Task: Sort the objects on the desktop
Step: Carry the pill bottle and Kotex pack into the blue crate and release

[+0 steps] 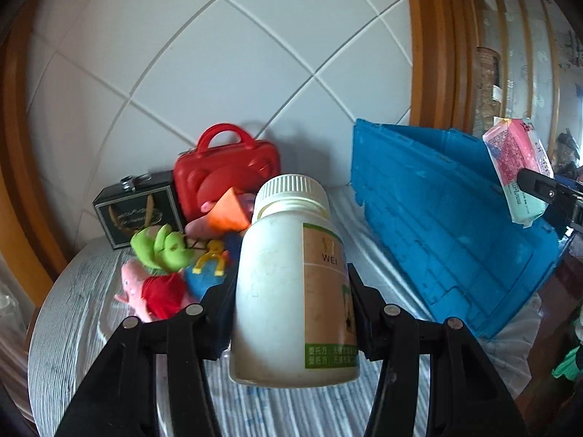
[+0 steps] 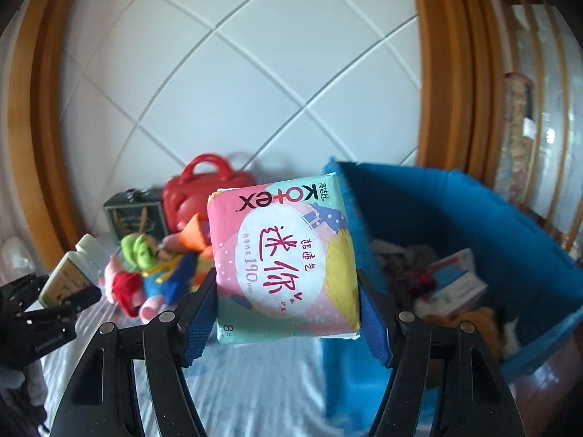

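My left gripper (image 1: 291,313) is shut on a white pill bottle (image 1: 288,284) with a tan and green label, held upright above the table. My right gripper (image 2: 288,309) is shut on a pink and mint pad packet (image 2: 284,262), lifted beside the left rim of the blue bin (image 2: 492,225). In the left wrist view the same packet (image 1: 517,171) and right gripper (image 1: 546,193) show at the far right, over the blue bin (image 1: 448,225). In the right wrist view the bottle (image 2: 73,269) and left gripper (image 2: 54,309) appear at the far left.
A heap of plush toys (image 1: 171,273) lies on the striped table cover (image 1: 73,327), in front of a red toy case (image 1: 226,178) and a dark box (image 1: 138,211). The bin holds several boxes and cloths (image 2: 448,284). A tiled wall stands behind.
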### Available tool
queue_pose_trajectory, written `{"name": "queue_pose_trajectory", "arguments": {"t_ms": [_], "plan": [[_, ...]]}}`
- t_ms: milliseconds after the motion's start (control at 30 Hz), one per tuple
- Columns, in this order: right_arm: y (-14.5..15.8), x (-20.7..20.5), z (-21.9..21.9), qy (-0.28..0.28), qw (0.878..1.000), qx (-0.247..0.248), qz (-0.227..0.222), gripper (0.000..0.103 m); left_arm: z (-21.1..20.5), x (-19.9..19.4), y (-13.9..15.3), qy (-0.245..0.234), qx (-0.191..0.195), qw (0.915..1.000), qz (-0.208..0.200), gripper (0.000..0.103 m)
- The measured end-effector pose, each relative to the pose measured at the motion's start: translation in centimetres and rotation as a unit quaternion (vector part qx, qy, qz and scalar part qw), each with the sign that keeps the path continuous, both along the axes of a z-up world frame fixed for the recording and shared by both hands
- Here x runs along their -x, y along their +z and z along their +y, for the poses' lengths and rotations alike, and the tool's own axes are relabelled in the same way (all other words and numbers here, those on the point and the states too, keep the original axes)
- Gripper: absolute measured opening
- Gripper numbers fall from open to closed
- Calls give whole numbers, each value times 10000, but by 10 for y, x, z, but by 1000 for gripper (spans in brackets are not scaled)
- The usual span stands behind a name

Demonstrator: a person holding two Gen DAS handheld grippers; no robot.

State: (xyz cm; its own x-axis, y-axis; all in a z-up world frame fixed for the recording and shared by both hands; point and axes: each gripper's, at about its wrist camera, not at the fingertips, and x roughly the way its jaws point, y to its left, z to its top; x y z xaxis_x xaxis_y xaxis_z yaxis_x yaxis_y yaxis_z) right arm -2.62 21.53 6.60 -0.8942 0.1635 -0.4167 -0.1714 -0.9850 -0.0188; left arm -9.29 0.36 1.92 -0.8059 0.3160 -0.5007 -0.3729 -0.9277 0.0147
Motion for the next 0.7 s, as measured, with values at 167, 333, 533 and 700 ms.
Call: {"name": "queue_pose_trajectory", "arguments": {"t_ms": [167, 333, 533, 700], "plan": [[19, -27, 50, -377, 9988, -168, 260, 69, 76, -16, 31, -478, -29, 9981, 400, 52], [28, -47, 111, -791, 9954, -341, 422, 69, 149, -29, 53, -797, 20, 9948, 630, 52], [19, -50, 171, -1109, 9920, -477, 365, 69, 232, -34, 63, -1103, 90, 9916, 664, 52], [4, -42, 219, -1322, 9901, -467, 81, 70, 284, -36, 61, -1231, 326, 9906, 505, 52]]}}
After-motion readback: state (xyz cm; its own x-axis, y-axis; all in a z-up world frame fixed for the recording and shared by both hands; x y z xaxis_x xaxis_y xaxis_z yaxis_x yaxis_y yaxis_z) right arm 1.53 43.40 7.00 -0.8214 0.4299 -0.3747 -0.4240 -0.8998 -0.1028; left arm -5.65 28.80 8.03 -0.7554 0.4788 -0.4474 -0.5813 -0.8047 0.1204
